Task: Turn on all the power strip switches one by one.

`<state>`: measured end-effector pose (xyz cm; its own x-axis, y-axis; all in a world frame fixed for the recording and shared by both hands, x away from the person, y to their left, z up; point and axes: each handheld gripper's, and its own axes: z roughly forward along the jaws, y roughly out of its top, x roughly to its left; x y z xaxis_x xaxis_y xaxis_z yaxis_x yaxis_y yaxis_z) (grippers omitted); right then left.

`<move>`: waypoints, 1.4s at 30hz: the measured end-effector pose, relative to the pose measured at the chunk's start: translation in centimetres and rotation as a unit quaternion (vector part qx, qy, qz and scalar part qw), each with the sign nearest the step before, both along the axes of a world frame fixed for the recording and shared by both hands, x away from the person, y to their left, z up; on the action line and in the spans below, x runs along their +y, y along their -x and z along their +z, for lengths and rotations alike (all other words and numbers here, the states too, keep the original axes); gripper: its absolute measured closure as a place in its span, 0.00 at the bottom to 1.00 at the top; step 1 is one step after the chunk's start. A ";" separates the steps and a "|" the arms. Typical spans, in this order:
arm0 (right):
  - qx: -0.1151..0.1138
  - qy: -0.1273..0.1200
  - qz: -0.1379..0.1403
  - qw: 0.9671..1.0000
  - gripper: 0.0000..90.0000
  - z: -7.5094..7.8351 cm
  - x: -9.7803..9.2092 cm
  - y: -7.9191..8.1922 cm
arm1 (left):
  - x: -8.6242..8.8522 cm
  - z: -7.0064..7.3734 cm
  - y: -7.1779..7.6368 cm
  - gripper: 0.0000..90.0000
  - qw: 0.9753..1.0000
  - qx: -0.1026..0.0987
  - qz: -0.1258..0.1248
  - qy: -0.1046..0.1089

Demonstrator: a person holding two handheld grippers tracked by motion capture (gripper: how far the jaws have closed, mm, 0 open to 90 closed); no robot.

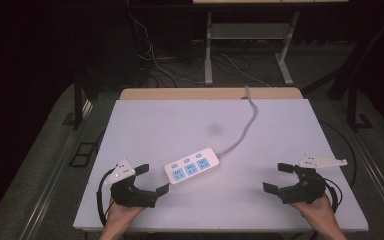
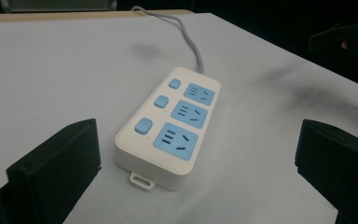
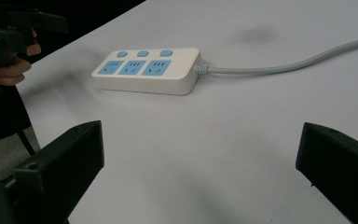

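A white power strip (image 1: pixel 192 165) with three blue sockets and three blue buttons lies near the middle of the white table (image 1: pixel 180 120). Its grey cable (image 1: pixel 245 127) runs to the far edge. My left gripper (image 1: pixel 152 179) stands open just left of the strip, nothing between its jaws. In the left gripper view the power strip (image 2: pixel 170 126) lies close ahead between the wide-apart jaws. My right gripper (image 1: pixel 278 177) is open at the front right, well apart from the strip. The right gripper view has the power strip (image 3: pixel 147 70) farther off, with its cable (image 3: pixel 289 65) leading right.
A wooden strip (image 1: pixel 210 93) borders the table's far edge. Beyond it stand a metal frame (image 1: pixel 245 45) and loose cables on the dark floor. A faint dark smudge (image 1: pixel 214 128) marks the tabletop behind the strip.
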<state>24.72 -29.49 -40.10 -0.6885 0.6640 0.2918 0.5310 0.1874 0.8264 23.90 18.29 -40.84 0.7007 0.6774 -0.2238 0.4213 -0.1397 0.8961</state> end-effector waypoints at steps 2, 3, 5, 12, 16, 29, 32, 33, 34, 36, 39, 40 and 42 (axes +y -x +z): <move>0.000 0.000 0.002 1.000 0.01 -0.1 0.0 0.0 | 0.0 0.0 0.0 0.00 1.000 0.001 -0.002 0.000; 0.000 -0.001 0.003 1.000 0.01 -0.1 0.0 0.0 | 0.0 0.0 0.0 0.00 1.000 0.001 -0.003 -0.002; 0.003 0.001 0.005 1.000 0.01 -0.1 0.1 0.0 | -0.1 0.0 -0.1 0.00 1.000 0.002 -0.003 0.000; 0.005 0.004 0.011 1.000 0.01 -0.4 0.4 -0.1 | -0.3 0.0 -0.1 0.00 1.000 0.003 -0.008 -0.003; 0.008 0.005 0.011 1.000 0.01 -0.5 0.3 -0.1 | -0.4 0.1 -0.1 0.00 1.000 0.008 -0.009 -0.010; 0.007 0.004 0.010 1.000 0.01 -0.7 0.0 -0.1 | -0.8 0.3 -0.2 0.00 1.000 0.014 -0.006 -0.028; 0.009 0.004 0.010 1.000 0.01 -0.7 0.0 -0.1 | -1.0 0.4 -0.3 0.00 0.999 0.019 -0.008 -0.032; 0.009 0.002 0.008 1.000 0.01 -0.7 -0.1 -0.1 | -1.0 0.4 -0.3 0.00 0.999 0.020 -0.009 -0.033; 0.009 0.002 0.007 1.000 0.01 -0.7 -0.1 -0.1 | -1.1 0.5 -0.4 0.00 0.999 0.020 -0.010 -0.034; 0.009 0.003 0.007 1.000 0.01 -0.7 -0.1 -0.1 | -1.2 0.6 -0.5 0.00 0.999 0.021 -0.012 -0.036; 0.011 0.008 0.009 1.000 0.01 -0.8 -0.1 -0.1 | -1.3 0.8 -0.7 0.00 0.999 0.026 -0.017 -0.041; 0.011 0.008 0.009 1.000 0.01 -0.8 0.0 -0.1 | -1.3 0.8 -0.8 0.00 0.999 0.028 -0.018 -0.041; 0.011 0.008 0.009 1.000 0.01 -0.8 0.0 -0.1 | -1.4 1.0 -1.0 0.00 0.998 0.028 -0.022 -0.044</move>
